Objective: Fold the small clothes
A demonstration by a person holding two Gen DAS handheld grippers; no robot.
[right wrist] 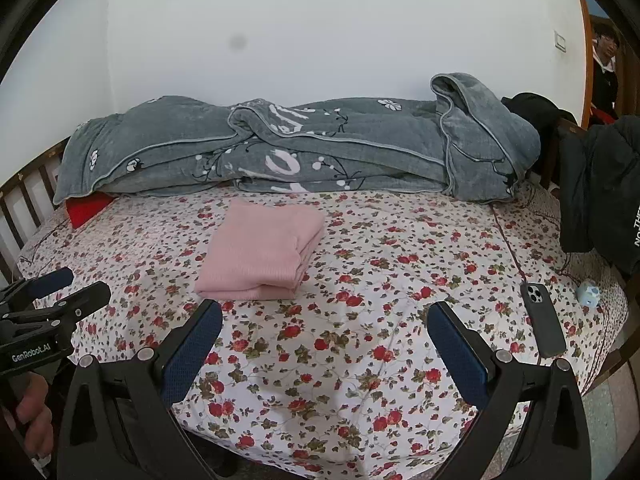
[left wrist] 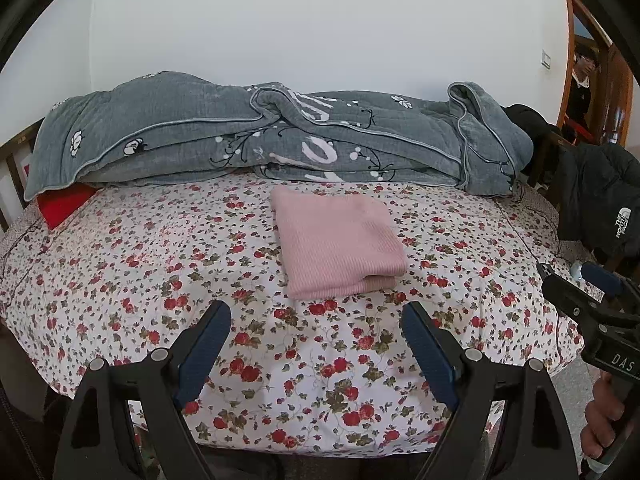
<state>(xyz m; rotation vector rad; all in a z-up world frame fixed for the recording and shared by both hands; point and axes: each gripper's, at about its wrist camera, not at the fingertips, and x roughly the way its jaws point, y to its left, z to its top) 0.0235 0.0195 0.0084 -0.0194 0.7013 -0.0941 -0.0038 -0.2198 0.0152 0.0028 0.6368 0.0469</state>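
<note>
A pink ribbed garment (left wrist: 340, 240) lies folded into a neat rectangle on the floral bedsheet (left wrist: 160, 264), past my left gripper (left wrist: 316, 316), which is open and empty just short of its near edge. In the right wrist view the folded pink garment (right wrist: 260, 256) lies ahead and to the left of my right gripper (right wrist: 324, 316), which is open and empty over the sheet (right wrist: 380, 248). Each gripper shows at the edge of the other's view, the right (left wrist: 592, 284) and the left (right wrist: 64, 292).
A rumpled grey quilt (left wrist: 260, 136) lies along the wall at the back. A red item (left wrist: 64, 204) peeks out at the back left. A black jacket (left wrist: 600, 196) hangs at the right. A black phone (right wrist: 542, 320) and a small blue object (right wrist: 588, 294) lie at the right. A person (left wrist: 582, 84) stands in the doorway.
</note>
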